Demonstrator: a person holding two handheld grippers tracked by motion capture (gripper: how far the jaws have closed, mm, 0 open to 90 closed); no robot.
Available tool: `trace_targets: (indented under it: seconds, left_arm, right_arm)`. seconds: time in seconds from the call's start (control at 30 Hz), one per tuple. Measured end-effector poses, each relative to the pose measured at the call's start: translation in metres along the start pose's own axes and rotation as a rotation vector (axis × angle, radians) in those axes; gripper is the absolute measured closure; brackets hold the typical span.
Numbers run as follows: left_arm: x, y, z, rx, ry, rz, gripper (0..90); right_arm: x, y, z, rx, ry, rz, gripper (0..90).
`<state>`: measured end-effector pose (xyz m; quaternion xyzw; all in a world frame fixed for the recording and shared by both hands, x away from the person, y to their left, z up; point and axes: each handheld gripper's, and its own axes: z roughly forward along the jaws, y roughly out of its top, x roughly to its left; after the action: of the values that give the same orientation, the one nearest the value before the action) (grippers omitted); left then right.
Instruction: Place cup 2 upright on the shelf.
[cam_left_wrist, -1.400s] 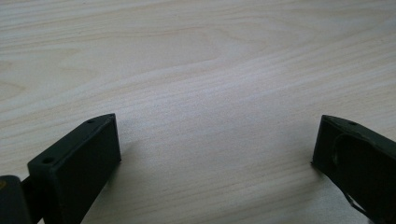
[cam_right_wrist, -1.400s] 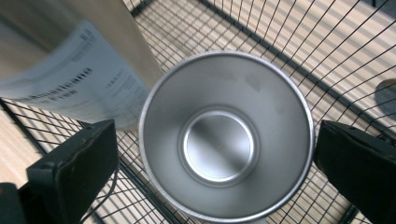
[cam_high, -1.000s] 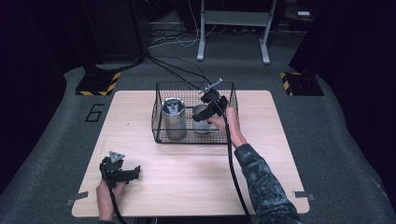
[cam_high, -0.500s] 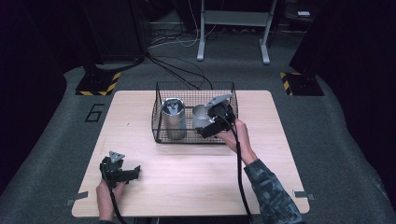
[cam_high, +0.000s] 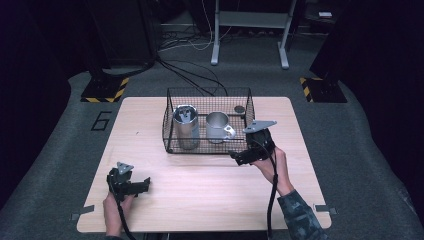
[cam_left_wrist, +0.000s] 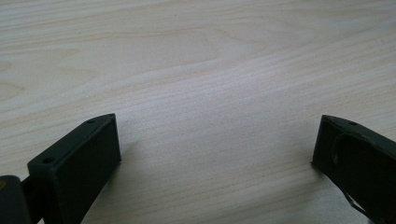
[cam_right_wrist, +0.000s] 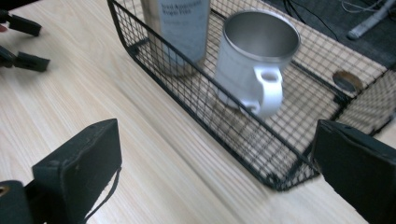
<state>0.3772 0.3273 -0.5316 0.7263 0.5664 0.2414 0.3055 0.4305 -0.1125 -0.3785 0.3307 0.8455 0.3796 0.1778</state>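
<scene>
A black wire basket stands mid-table. Inside it are a tall steel canister on the left and a steel mug beside it, both upright. My right gripper hovers just in front of the basket's right front corner, open and empty. In the right gripper view the mug sits behind the basket wire, handle toward me, with the canister behind it. My left gripper rests near the table's front left, open; its view holds bare wood between the jaws.
A small dark round disc lies in the basket's far right corner, also in the right gripper view as disc. The wooden table has free room in front of the basket. Cables and stand legs lie on the floor beyond.
My right gripper has pulled back from over the mug in the basket to the table in front of its right corner. The mug stays in the basket. The left gripper has not moved.
</scene>
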Motion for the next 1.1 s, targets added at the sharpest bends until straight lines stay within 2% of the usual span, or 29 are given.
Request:
trace_targets:
  seconds: [0.03,0.33,0.5,0.6,0.63,0.73,0.93,1.1]
  left_arm:
    - [0.0,0.0,0.0,-0.001,0.0,0.0,0.4]
    - [0.0,0.0,0.0,0.0,0.0,0.001,0.4]
    - [0.0,0.0,0.0,0.0,-0.001,-0.001,0.4]
    - [-0.001,0.0,0.0,-0.007,-0.002,-0.011,0.4]
    - [0.0,0.0,0.0,0.0,0.0,0.001,0.4]
    - [0.0,0.0,0.0,0.002,-0.001,0.002,0.4]
    - [0.0,0.0,0.0,-0.002,-0.001,0.006,0.4]
    - [0.0,0.0,0.0,-0.002,0.0,0.004,0.4]
  right_arm:
    - [-0.001,-0.004,-0.001,-0.001,0.0,-0.002,0.9]
    - [-0.014,-0.055,-0.004,0.021,-0.053,0.092,0.2]
    - [-0.022,-0.093,-0.002,0.046,-0.081,0.17,0.0]
    - [-0.027,-0.114,0.002,0.067,-0.092,0.2,0.0]
    - [-0.028,-0.121,0.003,0.077,-0.094,0.221,0.0]
    - [-0.034,-0.144,0.007,0.091,-0.089,0.253,0.0]
    - [-0.039,-0.172,0.01,0.097,-0.099,0.314,0.0]
    - [-0.04,-0.183,0.011,0.091,-0.123,0.315,0.0]
